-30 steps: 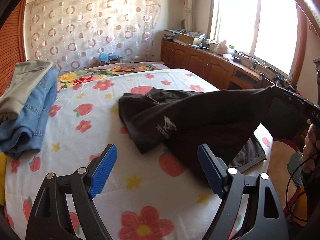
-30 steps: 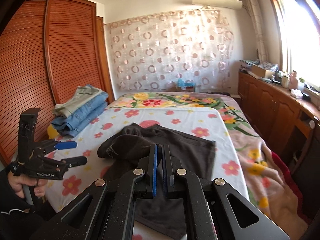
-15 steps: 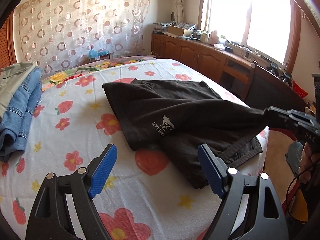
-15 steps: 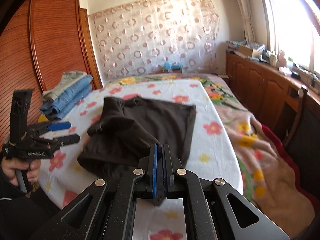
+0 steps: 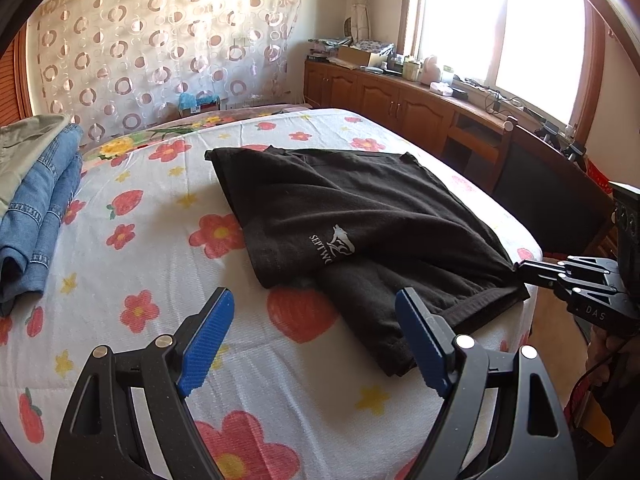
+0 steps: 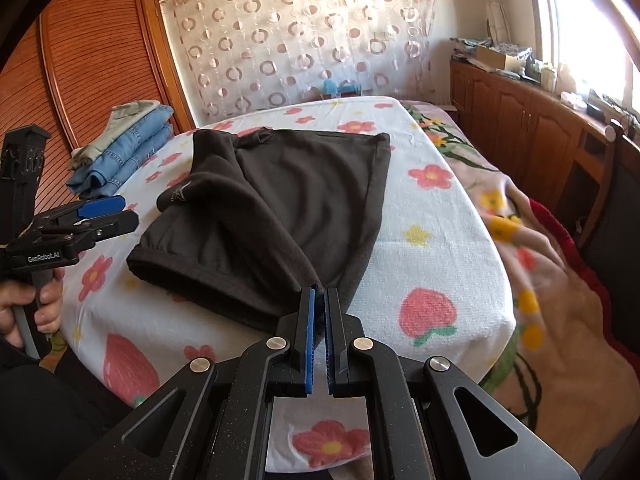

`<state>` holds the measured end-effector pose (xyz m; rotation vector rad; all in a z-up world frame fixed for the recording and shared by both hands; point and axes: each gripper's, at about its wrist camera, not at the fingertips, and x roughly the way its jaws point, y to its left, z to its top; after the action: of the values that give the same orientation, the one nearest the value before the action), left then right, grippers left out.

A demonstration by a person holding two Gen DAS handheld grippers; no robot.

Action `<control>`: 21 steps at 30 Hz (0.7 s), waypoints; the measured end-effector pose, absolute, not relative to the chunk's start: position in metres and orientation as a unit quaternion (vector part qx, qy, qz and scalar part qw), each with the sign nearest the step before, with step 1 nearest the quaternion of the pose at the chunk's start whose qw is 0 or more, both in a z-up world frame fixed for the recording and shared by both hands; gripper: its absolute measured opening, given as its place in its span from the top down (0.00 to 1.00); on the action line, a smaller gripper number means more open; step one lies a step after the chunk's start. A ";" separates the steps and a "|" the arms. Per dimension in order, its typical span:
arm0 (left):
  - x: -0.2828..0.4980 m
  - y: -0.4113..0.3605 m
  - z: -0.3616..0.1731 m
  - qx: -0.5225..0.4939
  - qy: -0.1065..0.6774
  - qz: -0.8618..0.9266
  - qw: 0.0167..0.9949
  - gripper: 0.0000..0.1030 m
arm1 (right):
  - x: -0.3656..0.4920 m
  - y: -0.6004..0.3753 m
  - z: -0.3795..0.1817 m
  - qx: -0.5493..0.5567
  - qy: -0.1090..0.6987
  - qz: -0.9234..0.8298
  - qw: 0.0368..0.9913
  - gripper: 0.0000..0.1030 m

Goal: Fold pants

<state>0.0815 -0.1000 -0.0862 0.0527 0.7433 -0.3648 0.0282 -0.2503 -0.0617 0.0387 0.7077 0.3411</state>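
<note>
The right gripper [image 6: 318, 300] is clenched on a corner of the black pants [image 6: 288, 204], the dark cloth pinched between its blue pads [image 6: 309, 340] at the near edge of the bed [image 6: 452, 264]. From that pinched corner the fabric fans out toward the far side, where the garment lies spread on the flower-and-strawberry sheet with one layer doubled over along its left side. In the left wrist view the same gripper [image 5: 520, 270] enters from the right, drawing the pants [image 5: 352, 216] to a point at the mattress edge; a white logo [image 5: 334, 246] shows on the folded-over layer. The left gripper [image 5: 316, 344] hangs released, its blue pads [image 5: 206, 340] wide apart above the bare sheet just beside the nearest fold, touching nothing; in the right wrist view it [image 6: 110, 212] sits at left, gripped by a hand [image 6: 28, 308]. A stack of folded jeans [image 6: 128, 148] rests at the far left of the bed, well apart from the pants. A circle-patterned curtain [image 6: 304, 40] covers the far wall, and wooden cabinets [image 6: 520, 120] line the right beneath a bright window.
</note>
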 end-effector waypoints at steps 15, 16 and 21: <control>0.078 -0.072 -0.073 0.011 0.332 -0.142 0.933 0.19 | 0.015 -0.253 -0.034 0.009 0.305 0.163 0.938 0.68; 0.078 -0.069 -0.073 0.008 0.331 -0.139 0.933 0.19 | 0.018 -0.250 -0.033 0.009 0.301 0.165 0.939 0.67; 0.081 -0.053 -0.071 -0.001 0.327 -0.123 0.937 0.19 | 0.033 -0.236 -0.029 0.003 0.291 0.180 0.940 0.64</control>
<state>0.0805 -0.0527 -0.0711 -0.0029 0.6686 -0.2523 0.0326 -0.2360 -0.0285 0.0051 0.5939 0.3666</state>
